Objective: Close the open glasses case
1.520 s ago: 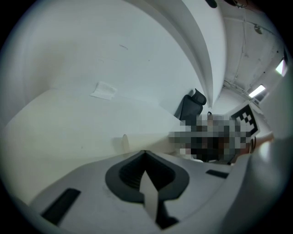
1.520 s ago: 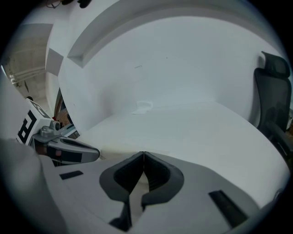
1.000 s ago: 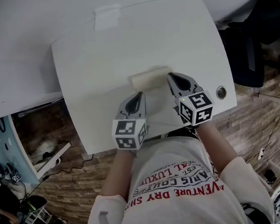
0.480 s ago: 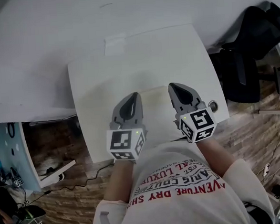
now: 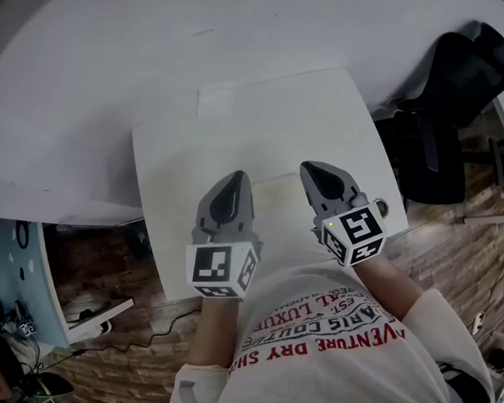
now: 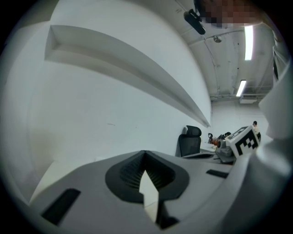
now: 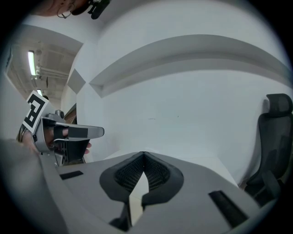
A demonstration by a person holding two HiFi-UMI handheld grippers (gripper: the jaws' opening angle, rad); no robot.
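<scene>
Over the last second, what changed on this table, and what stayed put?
The left gripper came forward until its tip is level with the right gripper. The two now flank the glasses case, which shows only as a faint pale edge between them. The head camera shifted too, so the table looks smaller. Nothing was taken hold of: both grippers are shut and empty, and the case stays on the table.

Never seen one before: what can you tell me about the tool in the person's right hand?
The right tool is grey, plastic by the look, and tapered. Its jaws, lined with dark ribbed pads, meet at the tips and hold nothing. A black-and-white marker cube sits at its rear. It points across the white table.
</scene>
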